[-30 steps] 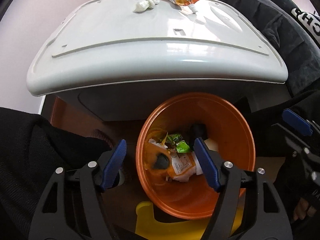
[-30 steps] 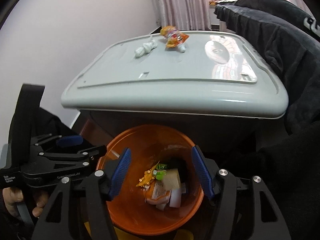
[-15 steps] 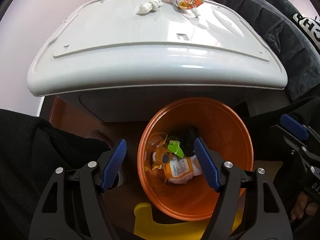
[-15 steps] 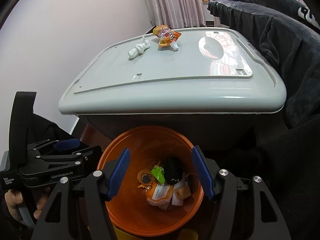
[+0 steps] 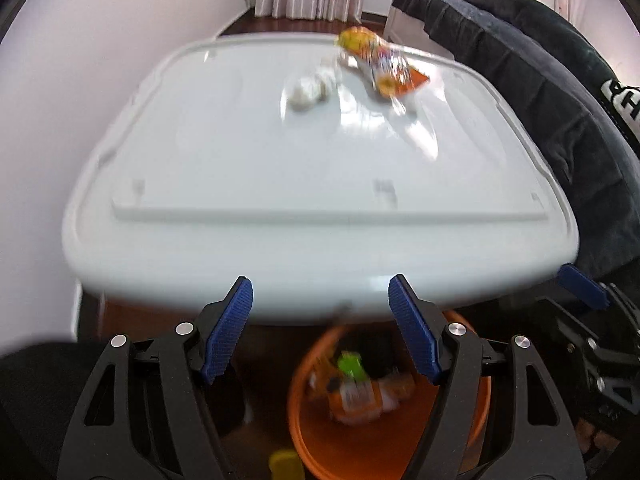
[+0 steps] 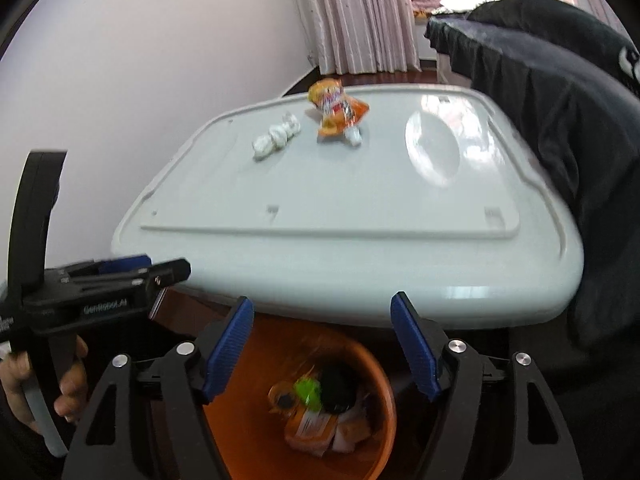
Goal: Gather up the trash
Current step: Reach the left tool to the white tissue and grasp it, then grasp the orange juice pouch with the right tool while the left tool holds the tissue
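An orange snack wrapper (image 5: 378,66) (image 6: 336,110) and a crumpled white tissue (image 5: 310,88) (image 6: 277,137) lie at the far side of a white table (image 5: 260,168) (image 6: 360,200). An orange bin (image 5: 384,440) (image 6: 248,424) with wrappers inside stands on the floor under the table's near edge. My left gripper (image 5: 321,328) is open and empty, above the bin at the table edge. My right gripper (image 6: 322,340) is open and empty, above the bin. The left gripper also shows in the right wrist view (image 6: 132,276).
Dark clothing (image 5: 540,100) (image 6: 560,120) hangs along the table's right side. A white wall (image 6: 120,60) is at the left and pink curtains (image 6: 352,12) at the back. A yellow object (image 5: 286,464) sits by the bin.
Both grippers have risen and tilted up from the bin toward the tabletop. The table surface now fills more of both views. Both stay open and empty.
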